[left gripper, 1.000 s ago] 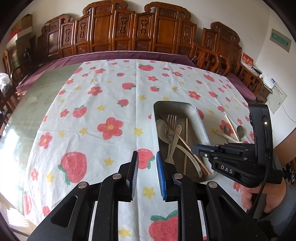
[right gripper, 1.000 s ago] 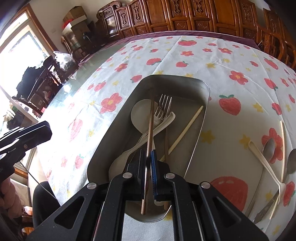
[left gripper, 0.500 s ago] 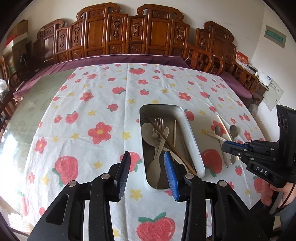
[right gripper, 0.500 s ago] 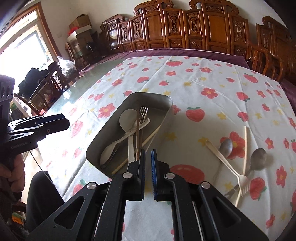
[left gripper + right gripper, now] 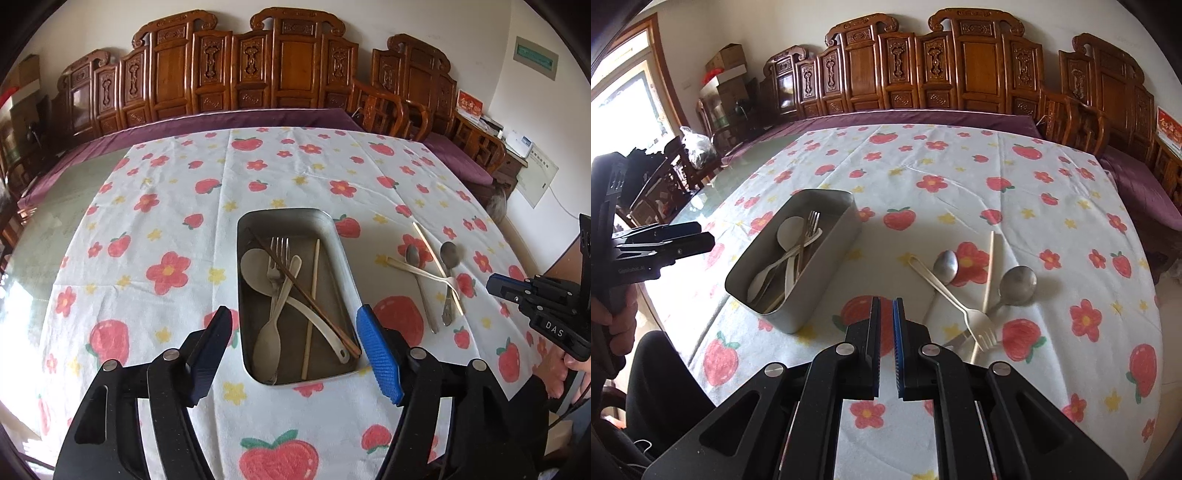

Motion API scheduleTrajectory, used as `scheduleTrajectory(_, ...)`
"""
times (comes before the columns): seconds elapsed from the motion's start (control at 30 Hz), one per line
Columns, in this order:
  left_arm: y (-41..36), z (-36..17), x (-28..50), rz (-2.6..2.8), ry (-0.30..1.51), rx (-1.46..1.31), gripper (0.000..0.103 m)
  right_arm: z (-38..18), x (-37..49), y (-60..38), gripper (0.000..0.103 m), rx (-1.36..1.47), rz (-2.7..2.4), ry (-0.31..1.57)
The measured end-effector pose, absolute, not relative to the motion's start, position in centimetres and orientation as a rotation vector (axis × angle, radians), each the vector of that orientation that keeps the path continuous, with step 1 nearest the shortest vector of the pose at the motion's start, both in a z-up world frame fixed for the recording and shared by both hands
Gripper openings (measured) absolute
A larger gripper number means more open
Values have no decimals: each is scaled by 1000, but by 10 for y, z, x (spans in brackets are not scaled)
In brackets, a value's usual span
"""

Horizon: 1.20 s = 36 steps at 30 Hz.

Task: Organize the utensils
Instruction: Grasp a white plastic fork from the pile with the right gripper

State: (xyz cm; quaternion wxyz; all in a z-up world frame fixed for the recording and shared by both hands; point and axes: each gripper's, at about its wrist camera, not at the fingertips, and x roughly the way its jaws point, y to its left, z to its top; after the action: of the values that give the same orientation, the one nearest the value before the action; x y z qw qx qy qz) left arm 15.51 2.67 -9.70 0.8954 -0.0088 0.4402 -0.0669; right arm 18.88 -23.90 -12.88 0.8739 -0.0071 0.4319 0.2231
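A metal tray (image 5: 341, 251) (image 5: 827, 280) sits mid-table and holds a fork, pale spoons, a dark chopstick (image 5: 306, 295) and a light chopstick. To its right lie two metal spoons (image 5: 1015, 282), a pale fork (image 5: 953, 295) and a light chopstick (image 5: 990, 269) on the cloth. My left gripper (image 5: 295, 328) is open wide and empty, just in front of the tray's near end. My right gripper (image 5: 886, 306) is nearly shut with a narrow gap, empty, held above the cloth between the tray and the loose utensils; it also shows in the left wrist view (image 5: 495, 286).
A strawberry-and-flower tablecloth (image 5: 295, 166) covers a glass-topped round table. Carved wooden chairs (image 5: 280, 74) line the far side. The table's front edge is close below both grippers.
My right gripper let go of the dark chopstick in the tray and pulled back to the right. My left gripper opened wide and drew back, centred on the tray.
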Motion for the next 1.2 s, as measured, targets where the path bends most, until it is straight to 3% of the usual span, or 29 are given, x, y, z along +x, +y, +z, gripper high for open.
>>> scheduleTrajectory(0.13,17,-100,158,-151,922,-14,78,-132,190,-263,17,-11,424,904)
scheduleTrajectory(0.27,5,-103,162,-169,933,-14,84,-138,194,-282,17,-3,393,914)
scheduleTrajectory(0.63,-24,-114,169,-203,963,18,85,-174,224,-284,17,-12,379,978)
scheduleTrajectory(0.77,-30,-117,169,-207,971,16,85,-191,240,-268,31,-68,387,1001)
scheduleTrajectory(1.2,-46,-124,170,-230,994,41,85,-225,249,-255,31,-269,330,1045)
